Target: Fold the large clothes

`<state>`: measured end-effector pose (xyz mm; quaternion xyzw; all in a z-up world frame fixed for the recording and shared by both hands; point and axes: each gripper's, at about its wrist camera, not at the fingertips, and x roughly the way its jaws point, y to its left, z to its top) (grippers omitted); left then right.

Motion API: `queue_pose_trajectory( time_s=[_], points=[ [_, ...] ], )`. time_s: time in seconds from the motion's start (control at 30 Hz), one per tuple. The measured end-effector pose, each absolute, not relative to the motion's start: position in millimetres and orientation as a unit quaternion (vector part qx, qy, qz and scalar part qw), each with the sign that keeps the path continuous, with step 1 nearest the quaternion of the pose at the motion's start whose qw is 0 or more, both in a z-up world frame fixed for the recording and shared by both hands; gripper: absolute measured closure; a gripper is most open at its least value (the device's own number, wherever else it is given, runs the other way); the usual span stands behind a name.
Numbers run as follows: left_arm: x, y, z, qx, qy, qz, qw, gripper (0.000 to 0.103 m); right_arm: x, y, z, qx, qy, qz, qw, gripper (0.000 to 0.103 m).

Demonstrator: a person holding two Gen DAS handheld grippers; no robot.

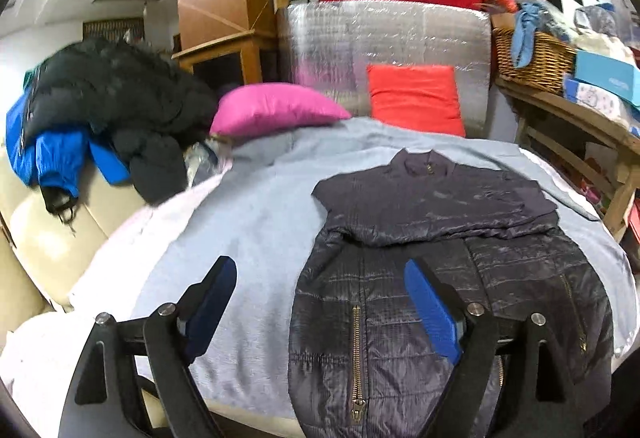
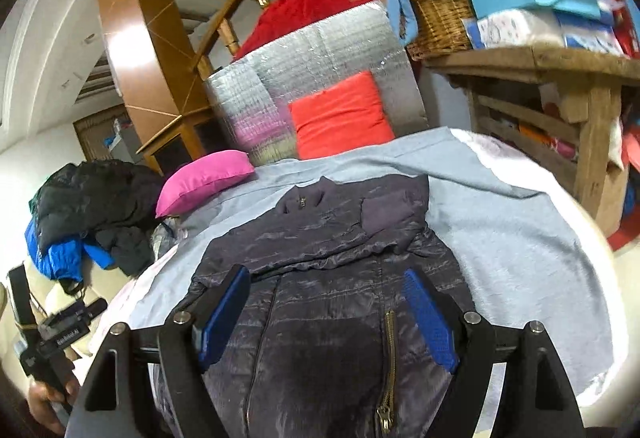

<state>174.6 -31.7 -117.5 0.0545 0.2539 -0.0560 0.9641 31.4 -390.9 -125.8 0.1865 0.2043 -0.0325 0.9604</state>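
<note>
A dark navy quilted jacket with brass zips lies flat on a light blue blanket. Its collar points away from me and its upper part and sleeves are folded across the chest. My left gripper hovers open over the jacket's left edge, one blue pad above the blanket and the other above the jacket, holding nothing. My right gripper hangs open over the jacket's middle, nothing between its pads. A hand grips the other tool's handle at the lower left of the right wrist view.
A pink pillow and a red cushion lean on a silver foil mat at the back. Black and blue coats are piled at the left. A wicker basket and boxes sit on a wooden shelf at the right.
</note>
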Motion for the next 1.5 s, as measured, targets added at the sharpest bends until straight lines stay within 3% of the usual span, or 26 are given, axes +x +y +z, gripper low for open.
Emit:
queue_pose_trajectory(
  time_s=[0.93, 1.23, 1.5],
  points=[
    [188, -59, -138, 0.108, 0.275, -0.052, 0.954, 0.016, 43, -397, -148, 0.197, 0.231, -0.030, 0.952, 0.021],
    [283, -24, -207, 0.102, 0.423, -0.035, 0.900, 0.016, 90, -466, -185, 0.224, 0.305, -0.081, 0.922, 0.021],
    [310, 2, -252, 0.056, 0.507, -0.100, 0.854, 0.016, 122, -526, -256, 0.293, 0.403, -0.053, 0.866, 0.021]
  ],
)
